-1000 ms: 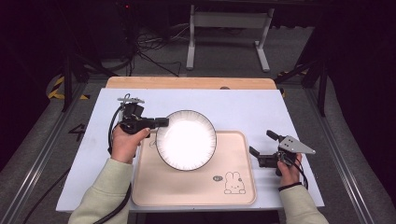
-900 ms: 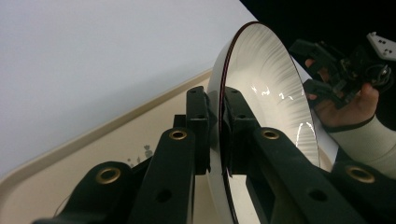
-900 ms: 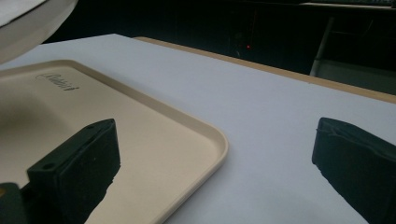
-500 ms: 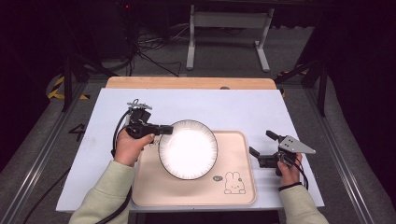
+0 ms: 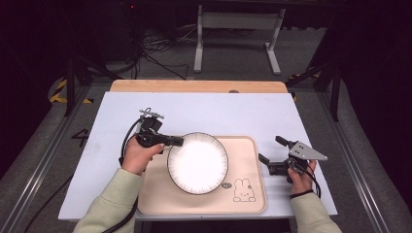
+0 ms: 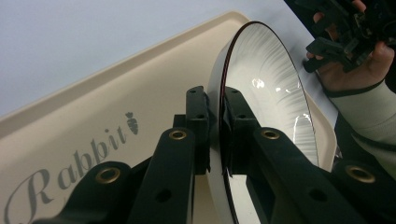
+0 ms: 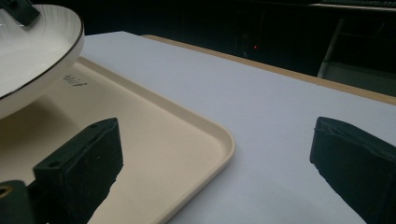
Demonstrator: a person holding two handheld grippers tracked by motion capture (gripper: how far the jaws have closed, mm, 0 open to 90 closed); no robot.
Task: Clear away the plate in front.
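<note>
The left gripper (image 6: 214,126) pinched the white plate's (image 5: 197,162) rim above the beige tray (image 6: 93,121) lettered "Rabbit"; the right gripper (image 7: 212,154) gaped wide.

A white-topped table (image 5: 214,114) carries a beige rabbit-print tray (image 5: 248,194) near its front edge.

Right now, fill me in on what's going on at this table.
A person works with a claw in each hand. The left claw is clamped on the rim of a white plate, holding it over a beige rabbit-print tray; in the right gripper view the plate's near edge is off the tray. The right claw waits open beside the tray, holding nothing.
</note>
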